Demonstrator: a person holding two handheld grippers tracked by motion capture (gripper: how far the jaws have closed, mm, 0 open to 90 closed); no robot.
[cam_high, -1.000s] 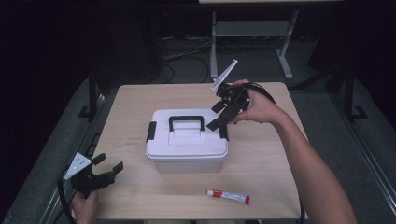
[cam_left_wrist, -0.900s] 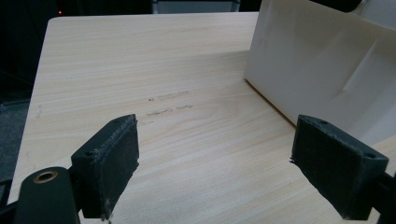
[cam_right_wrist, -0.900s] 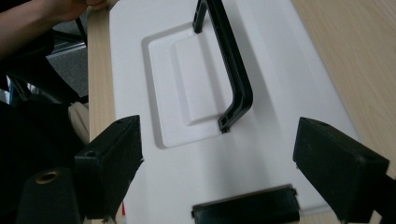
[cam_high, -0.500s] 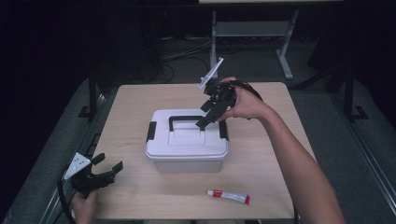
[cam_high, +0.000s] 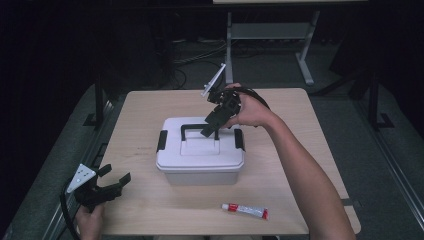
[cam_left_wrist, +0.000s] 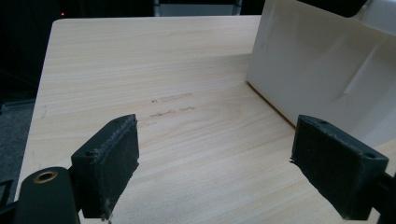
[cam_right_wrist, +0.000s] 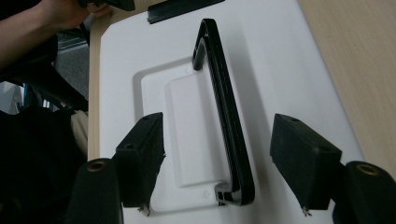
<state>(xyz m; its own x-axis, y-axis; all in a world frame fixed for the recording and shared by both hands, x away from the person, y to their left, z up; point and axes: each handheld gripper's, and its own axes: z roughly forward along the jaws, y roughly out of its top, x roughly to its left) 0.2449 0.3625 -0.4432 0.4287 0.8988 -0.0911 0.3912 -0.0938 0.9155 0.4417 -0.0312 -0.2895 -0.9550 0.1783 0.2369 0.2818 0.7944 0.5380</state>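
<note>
1. Wooden table (cam_high: 300, 125) is carrying a white box (cam_high: 200, 160) at its centre.
2. Right gripper (cam_high: 210, 131) is being held spread over the box's handle (cam_right_wrist: 224, 116), nothing pinched.
3. Left gripper (cam_left_wrist: 229, 168) is being held spread left of the box.
4. Risk: jaws being closed off-centre, letting the handle slip.

Light wood table (cam_high: 300, 115), rounded corners, approx square in high view. White plastic box (cam_high: 200, 157) w/ black handle sits at centre. Small white tube w/ red cap (cam_high: 245, 211) lies flat at 5 o'clock from box, near front edge, apart from it.
</note>
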